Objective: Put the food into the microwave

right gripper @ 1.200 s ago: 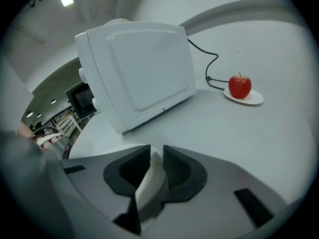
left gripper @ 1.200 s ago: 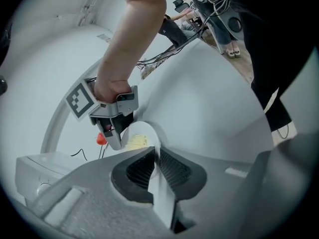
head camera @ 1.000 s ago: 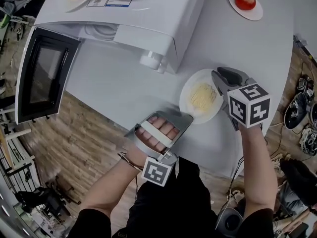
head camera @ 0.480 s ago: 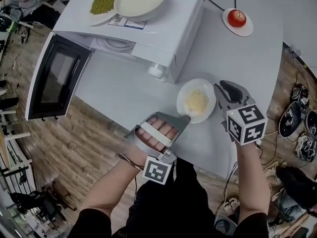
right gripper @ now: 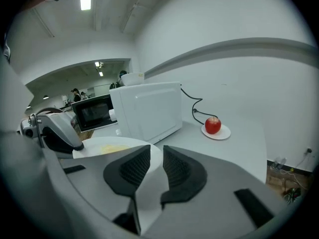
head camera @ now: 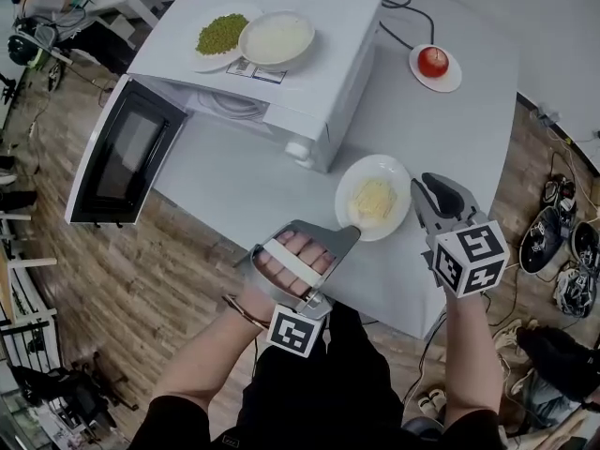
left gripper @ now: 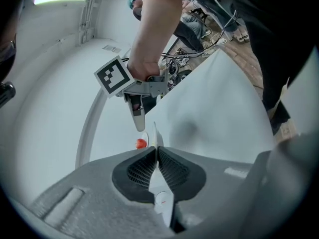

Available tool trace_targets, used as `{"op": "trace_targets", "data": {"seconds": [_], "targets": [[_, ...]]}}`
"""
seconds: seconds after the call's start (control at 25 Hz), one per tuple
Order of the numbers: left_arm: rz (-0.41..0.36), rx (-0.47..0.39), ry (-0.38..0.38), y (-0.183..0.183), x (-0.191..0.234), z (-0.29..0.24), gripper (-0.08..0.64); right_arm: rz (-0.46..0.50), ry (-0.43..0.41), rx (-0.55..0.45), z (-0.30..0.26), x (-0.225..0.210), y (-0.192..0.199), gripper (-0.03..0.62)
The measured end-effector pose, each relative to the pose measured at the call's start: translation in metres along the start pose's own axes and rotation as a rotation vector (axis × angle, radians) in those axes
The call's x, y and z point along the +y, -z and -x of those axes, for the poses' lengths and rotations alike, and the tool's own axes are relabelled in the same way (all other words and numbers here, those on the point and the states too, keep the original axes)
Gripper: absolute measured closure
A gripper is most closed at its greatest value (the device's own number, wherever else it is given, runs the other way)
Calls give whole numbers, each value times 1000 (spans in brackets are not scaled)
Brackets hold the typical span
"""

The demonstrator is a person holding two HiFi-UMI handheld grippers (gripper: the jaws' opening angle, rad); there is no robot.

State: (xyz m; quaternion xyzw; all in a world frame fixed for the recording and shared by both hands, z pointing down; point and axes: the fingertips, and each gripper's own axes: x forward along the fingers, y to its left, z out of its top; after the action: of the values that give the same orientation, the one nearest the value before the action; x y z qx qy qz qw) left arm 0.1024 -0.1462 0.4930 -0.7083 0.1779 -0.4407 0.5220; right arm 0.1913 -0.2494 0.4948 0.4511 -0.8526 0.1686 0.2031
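Observation:
A white plate of pale yellow food (head camera: pixel 373 198) hangs above the white table (head camera: pixel 469 129), held from both sides. My left gripper (head camera: pixel 351 225) is shut on its near left rim, and in the left gripper view the thin rim (left gripper: pixel 154 136) runs between the closed pads of that left gripper (left gripper: pixel 156 151). My right gripper (head camera: pixel 415 187) is shut on the right rim. In the right gripper view the plate (right gripper: pixel 112 147) passes between that right gripper's (right gripper: pixel 155 158) pads. The white microwave (head camera: pixel 281 73) stands behind, its door (head camera: pixel 127 153) swung open to the left.
On the microwave's top sit a plate of green peas (head camera: pixel 221 34) and a bowl of white rice (head camera: pixel 277 37). A red apple (head camera: pixel 432 61) on a saucer lies at the table's far right, beside a black cable. Wooden floor lies past the table's near edge.
Both grippers have risen together with the plate between them. The view has swung to take in the whole microwave top and its open door.

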Motion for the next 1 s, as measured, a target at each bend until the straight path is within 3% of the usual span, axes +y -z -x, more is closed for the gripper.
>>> {"op": "trace_targets", "data": {"seconds": [0.6, 1.0], "targets": [[-45, 44, -80, -19, 84, 47, 538, 2, -3, -92, 83, 30, -52, 503], [-55, 105, -115, -21, 125, 83, 537, -6, 29, -205, 151, 27, -82, 503]]}}
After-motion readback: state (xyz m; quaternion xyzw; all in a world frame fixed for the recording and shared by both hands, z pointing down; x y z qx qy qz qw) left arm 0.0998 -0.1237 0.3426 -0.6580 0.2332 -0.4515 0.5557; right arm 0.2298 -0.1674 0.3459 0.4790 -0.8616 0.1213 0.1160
